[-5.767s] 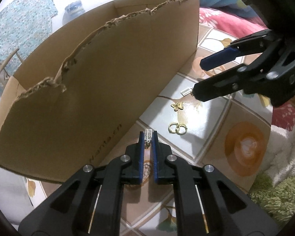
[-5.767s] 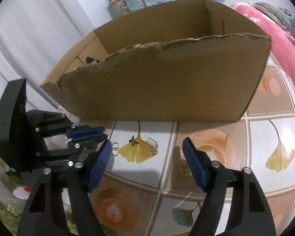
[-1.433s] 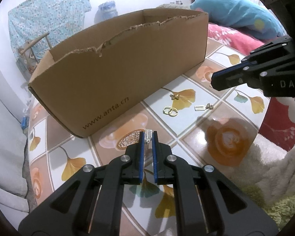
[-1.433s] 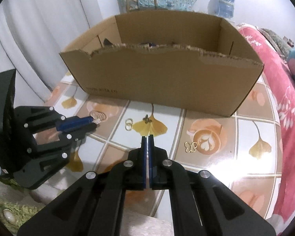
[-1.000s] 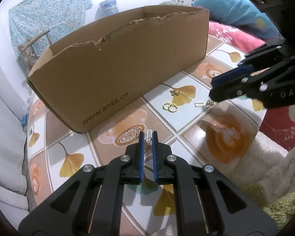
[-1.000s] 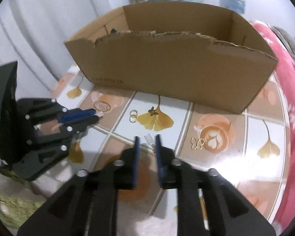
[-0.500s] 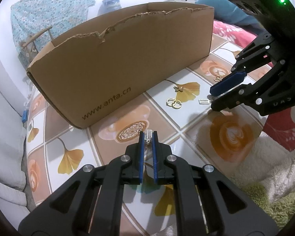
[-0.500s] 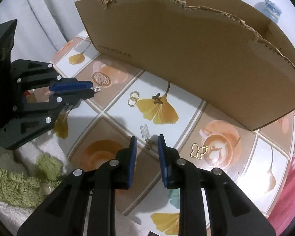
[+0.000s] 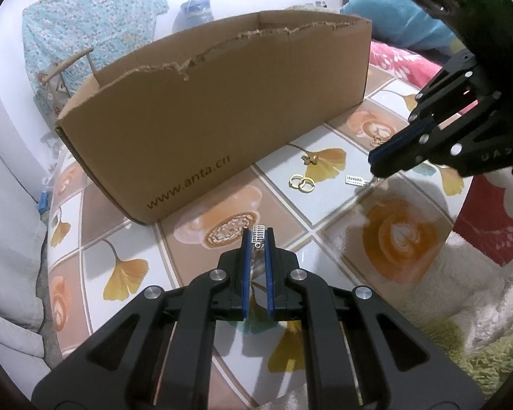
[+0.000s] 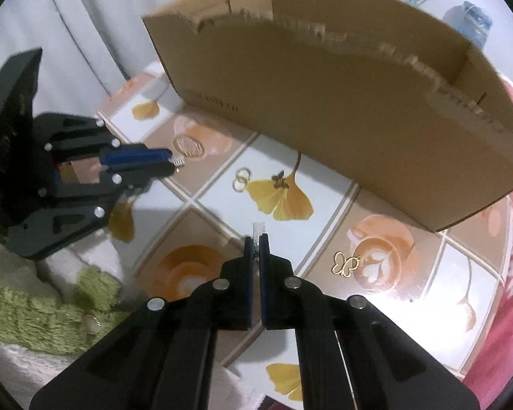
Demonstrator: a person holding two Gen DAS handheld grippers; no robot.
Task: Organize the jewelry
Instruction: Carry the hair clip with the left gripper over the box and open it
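Note:
My left gripper (image 9: 257, 235) is shut on a small silver ladder-shaped earring (image 9: 258, 233), held above the tiled table; it also shows in the right wrist view (image 10: 170, 163). My right gripper (image 10: 255, 239) is shut on a second silver earring (image 10: 258, 229) lying on the table, also seen in the left wrist view (image 9: 355, 180) at the right gripper's tips (image 9: 376, 169). A pair of gold rings (image 9: 301, 182), a small dark butterfly charm (image 9: 310, 159) and a gold butterfly pendant (image 10: 345, 263) lie on the table.
An open cardboard box (image 9: 222, 102) with a torn front edge stands behind the jewelry. A green and white fluffy towel (image 10: 34, 304) lies at the table's near edge. Red floral fabric (image 9: 400, 58) and a blue pillow are at the right.
My right gripper has come down over the silver earring on the table and closed on it. My left gripper still holds its earring in about the same place.

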